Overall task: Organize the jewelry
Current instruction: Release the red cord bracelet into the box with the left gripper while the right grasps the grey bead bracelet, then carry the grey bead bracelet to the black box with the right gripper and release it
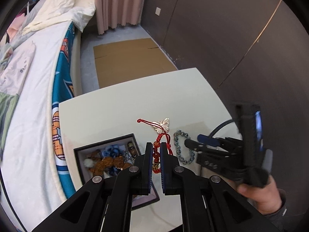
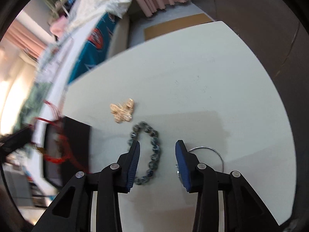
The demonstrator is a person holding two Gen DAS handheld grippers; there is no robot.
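Observation:
My left gripper [image 1: 156, 145] is shut on a red beaded cord bracelet [image 1: 156, 155], held above the white table [image 1: 119, 104] just right of the black jewelry box [image 1: 81, 149]. The box holds several pieces: orange, blue and beaded items. A gold butterfly brooch [image 2: 122, 112] lies on the table; it also shows in the left wrist view [image 1: 163, 124]. A blue-grey bead bracelet [image 2: 152, 152] lies between my right gripper's fingers; it also shows in the left wrist view [image 1: 181, 147]. My right gripper [image 2: 157, 145] is open just above it. A silver hoop [image 2: 216, 151] lies behind the right finger.
A bed with white sheets and a teal patterned cover [image 1: 61, 89] runs along the table's left side. Flat cardboard [image 1: 131, 61] lies on the floor beyond the table. A dark wall [image 1: 231, 38] stands to the right. Pink curtains [image 1: 119, 2] hang at the back.

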